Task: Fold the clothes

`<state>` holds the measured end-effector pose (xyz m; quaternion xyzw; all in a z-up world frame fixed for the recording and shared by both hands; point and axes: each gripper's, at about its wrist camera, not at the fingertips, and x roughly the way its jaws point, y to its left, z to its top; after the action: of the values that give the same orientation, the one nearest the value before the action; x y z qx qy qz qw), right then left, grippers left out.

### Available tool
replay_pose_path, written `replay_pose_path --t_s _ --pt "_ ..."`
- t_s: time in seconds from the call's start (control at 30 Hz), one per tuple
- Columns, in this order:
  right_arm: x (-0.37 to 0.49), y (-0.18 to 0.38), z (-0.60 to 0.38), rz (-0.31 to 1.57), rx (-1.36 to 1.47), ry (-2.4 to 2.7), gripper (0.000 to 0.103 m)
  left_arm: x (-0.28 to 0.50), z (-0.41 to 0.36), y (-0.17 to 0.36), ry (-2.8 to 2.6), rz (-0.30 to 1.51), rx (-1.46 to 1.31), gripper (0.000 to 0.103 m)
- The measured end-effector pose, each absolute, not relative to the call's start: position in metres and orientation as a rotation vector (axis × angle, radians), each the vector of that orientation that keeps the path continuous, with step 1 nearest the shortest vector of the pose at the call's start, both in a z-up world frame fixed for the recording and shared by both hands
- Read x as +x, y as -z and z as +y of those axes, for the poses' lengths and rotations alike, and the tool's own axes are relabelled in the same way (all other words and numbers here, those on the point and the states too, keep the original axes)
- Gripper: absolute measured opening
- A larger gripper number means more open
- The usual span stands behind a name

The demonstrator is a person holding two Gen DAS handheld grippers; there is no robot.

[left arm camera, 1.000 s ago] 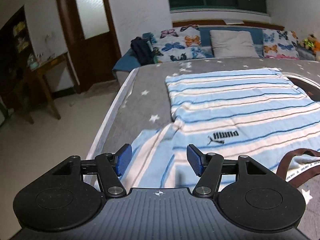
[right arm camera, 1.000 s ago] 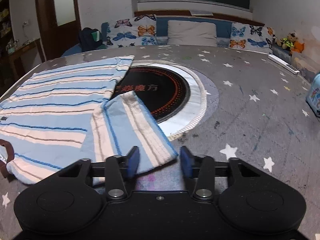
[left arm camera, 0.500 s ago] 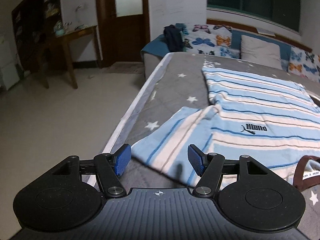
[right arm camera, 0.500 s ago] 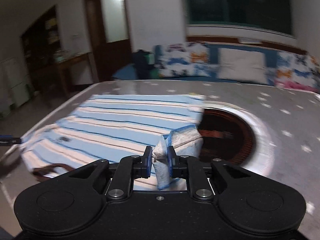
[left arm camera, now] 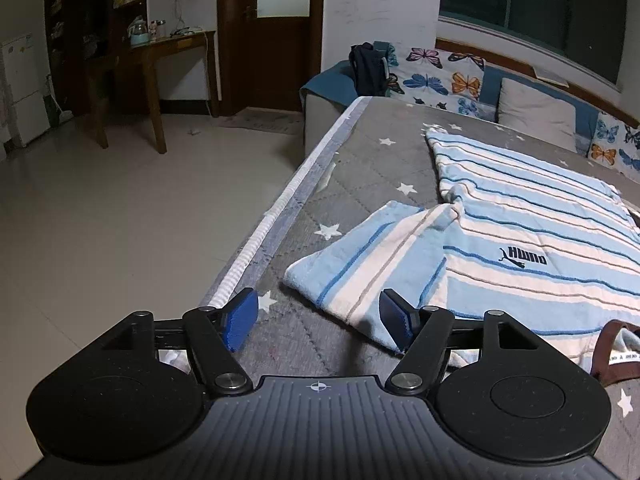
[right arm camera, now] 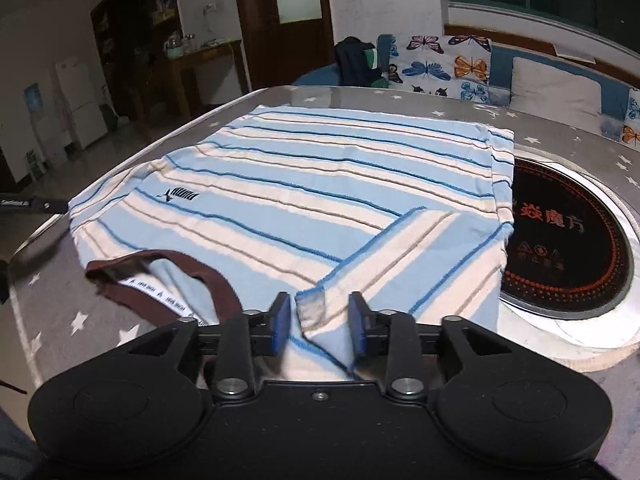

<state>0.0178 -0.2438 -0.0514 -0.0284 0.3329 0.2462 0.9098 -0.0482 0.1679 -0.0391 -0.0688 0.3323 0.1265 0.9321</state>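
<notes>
1. The surface (left arm camera: 360, 168) is a grey, star-printed table top, and the striped shirt (right arm camera: 320, 184) lies flat across it with its collar (right arm camera: 160, 280) at the near edge and its hem at the far side.
2. The shirt's right sleeve (right arm camera: 400, 264) is already folded inward across the body; its cuff sits between the pads of the right tool (right arm camera: 319, 324), whose jaws are opening, and the pads no longer press on the cloth.
3. The left sleeve (left arm camera: 380, 252) is spread outward towards the surface's left edge, its long axis running from the shoulder out and nearward, cuff end closest to the left tool (left arm camera: 318, 320).
4. That left tool is empty and its jaws are opening; the cuff lies just ahead and a little right of the gap, so the left hand is the nearer one and probably takes this sleeve next.
</notes>
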Motion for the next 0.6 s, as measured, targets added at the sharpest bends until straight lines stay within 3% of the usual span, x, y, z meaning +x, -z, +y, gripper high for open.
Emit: replay_pose_path --t_s 0.47,0.5,0.6 --pt "0.017 0.058 -0.265 0.734 -0.048 -0.436 0.039 -0.033 0.192 0.052 -0.311 0.706 -0.337 0.069" --pt "0.018 0.058 -0.265 0.734 -0.051 -0.435 0.039 -0.032 0.193 0.051 -0.315 0.7 -0.339 0.067" --pt "0.018 0.059 -0.265 0.736 -0.047 -0.432 0.04 -0.027 0.192 0.05 -0.305 0.696 -0.325 0.05"
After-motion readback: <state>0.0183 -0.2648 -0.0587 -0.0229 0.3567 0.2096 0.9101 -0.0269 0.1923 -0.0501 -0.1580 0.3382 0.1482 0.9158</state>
